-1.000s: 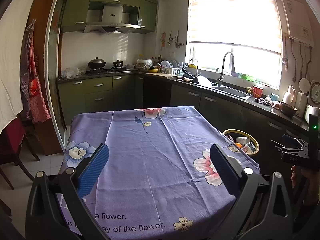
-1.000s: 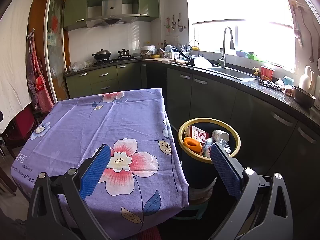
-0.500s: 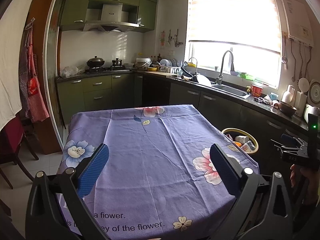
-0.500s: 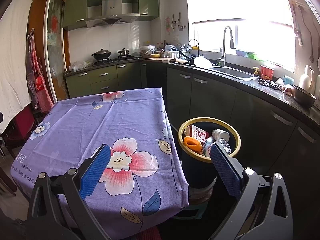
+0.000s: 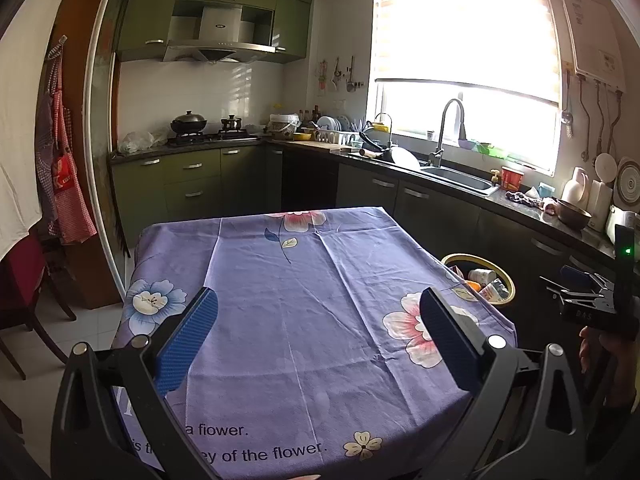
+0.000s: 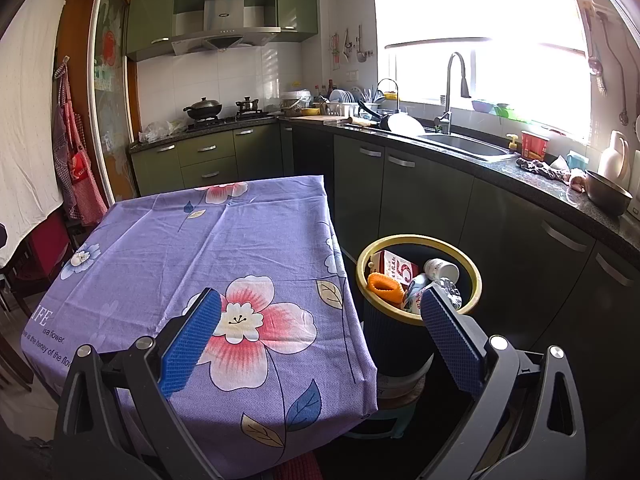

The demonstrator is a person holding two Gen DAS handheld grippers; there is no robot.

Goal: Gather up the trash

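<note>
- Both grippers, left gripper [image 5: 318, 336] and right gripper [image 6: 320, 338], are spread wide and carry nothing.
- The table [image 6: 168, 248] beside the trash bin [image 6: 474, 280] shows no trash; scan once, then rest.

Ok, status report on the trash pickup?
Left gripper open, empty. Right gripper open, empty. Yellow-rimmed dark trash bin holds trash. Purple floral tablecloth bare.

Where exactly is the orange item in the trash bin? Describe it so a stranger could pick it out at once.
Find the table with the purple floral tablecloth; just past its right edge stands a dark trash bin with a yellow rim. The orange item lies inside at the rim's left, beside a red-and-white carton. It is the only bright orange, ridged piece there; the white bottle and the rest are pale.
</note>
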